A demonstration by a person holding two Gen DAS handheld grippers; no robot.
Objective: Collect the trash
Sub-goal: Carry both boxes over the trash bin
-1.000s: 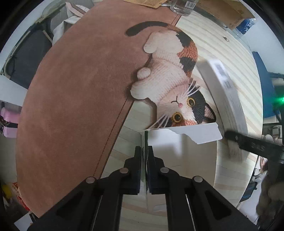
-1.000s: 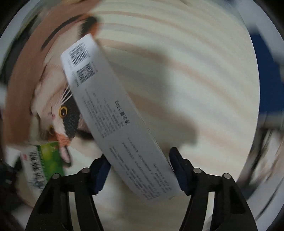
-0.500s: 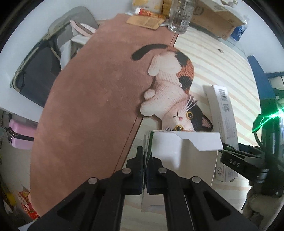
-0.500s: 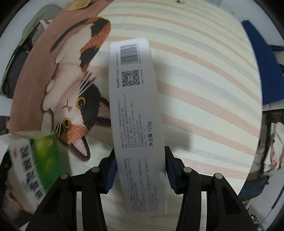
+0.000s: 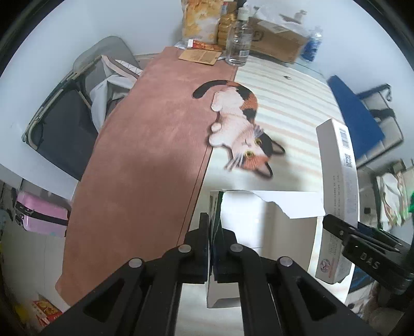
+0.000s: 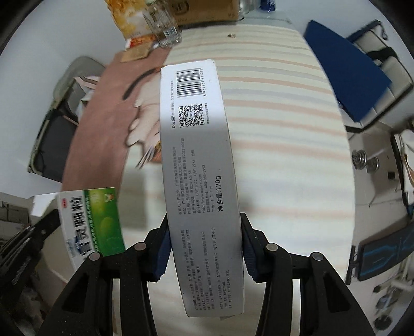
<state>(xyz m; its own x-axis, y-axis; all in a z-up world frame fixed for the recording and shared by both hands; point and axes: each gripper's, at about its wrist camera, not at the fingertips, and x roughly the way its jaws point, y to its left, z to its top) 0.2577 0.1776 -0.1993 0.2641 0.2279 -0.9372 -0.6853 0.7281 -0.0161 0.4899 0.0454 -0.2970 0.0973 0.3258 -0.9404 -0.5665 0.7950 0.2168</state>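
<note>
My left gripper (image 5: 212, 232) is shut on one wall of an open white and green medicine box (image 5: 266, 227) with a torn top flap, held above the table. The same box (image 6: 90, 222) shows at lower left in the right wrist view. My right gripper (image 6: 205, 248) is shut on a long white toothpaste box (image 6: 196, 155) with a barcode and QR code, held in the air, pointing away. That box (image 5: 336, 191) and the right gripper's finger (image 5: 362, 248) show at right in the left wrist view.
Below lies a striped tablecloth (image 5: 289, 108) with a brown mat (image 5: 145, 160) and a cat-shaped mat (image 5: 240, 129). At the far edge stand a plastic bottle (image 5: 238, 44), a snack bag (image 5: 201, 20) and a cardboard box (image 5: 279, 38). A chair (image 5: 67, 124) stands left, a blue seat (image 6: 344, 69) right.
Both grippers have risen away from the table with their boxes; the table looks smaller and farther. The toothpaste box has swung from slanting to pointing straight ahead.
</note>
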